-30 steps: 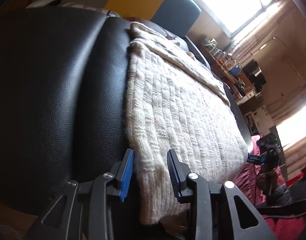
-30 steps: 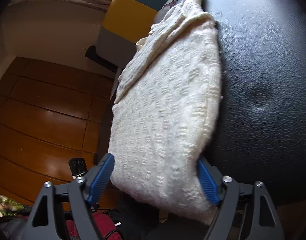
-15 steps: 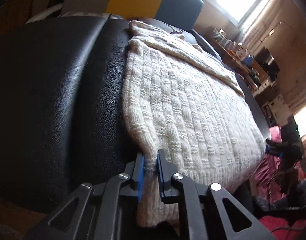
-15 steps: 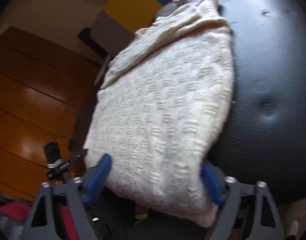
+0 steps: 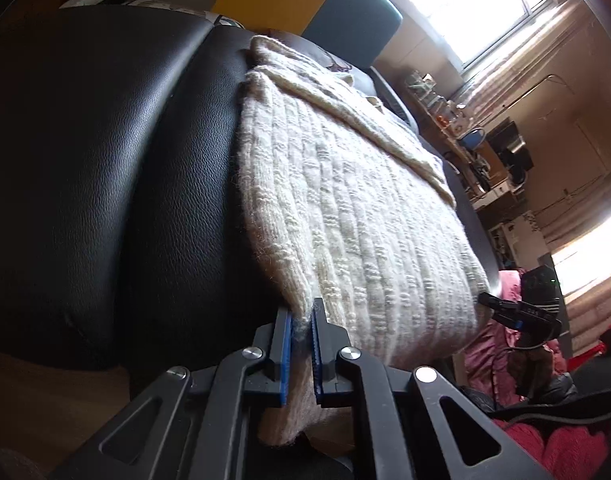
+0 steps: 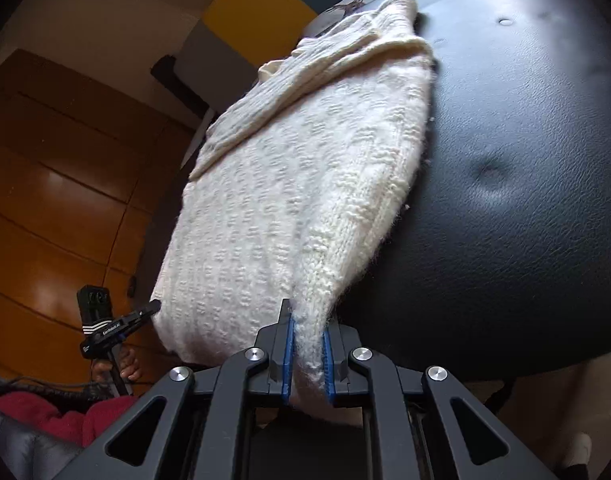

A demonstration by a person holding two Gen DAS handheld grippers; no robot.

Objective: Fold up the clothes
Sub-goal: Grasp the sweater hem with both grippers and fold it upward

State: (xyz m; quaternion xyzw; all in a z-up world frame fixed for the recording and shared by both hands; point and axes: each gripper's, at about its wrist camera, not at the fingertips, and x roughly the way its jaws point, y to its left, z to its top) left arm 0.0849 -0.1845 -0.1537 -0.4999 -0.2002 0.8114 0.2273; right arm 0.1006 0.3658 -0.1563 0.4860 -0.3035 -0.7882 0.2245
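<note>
Left wrist view
- Garment: cream knit sweater lies spread on a black leather seat, one layer folded across its far end.
- Left tool: blue pads pinch the sweater's near corner; jaws closing, nearly together, knit bunched between them.
- Hanging part: the near hem drops off the seat edge below the pads.
- Other tool: the right tool shows at the sweater's opposite near corner; its jaws cannot be read from this view.
- Background: bright window, cluttered shelf, yellow and teal cushion.

Right wrist view
- Garment: same sweater on the seat, drawn into a peak toward the camera.
- Right tool: jaws closing on the near corner, pads pressing the knit from both sides.
- Other tool: the left tool touches the far near corner, held by a hand.
- Floor: wooden boards beyond the seat.
</note>
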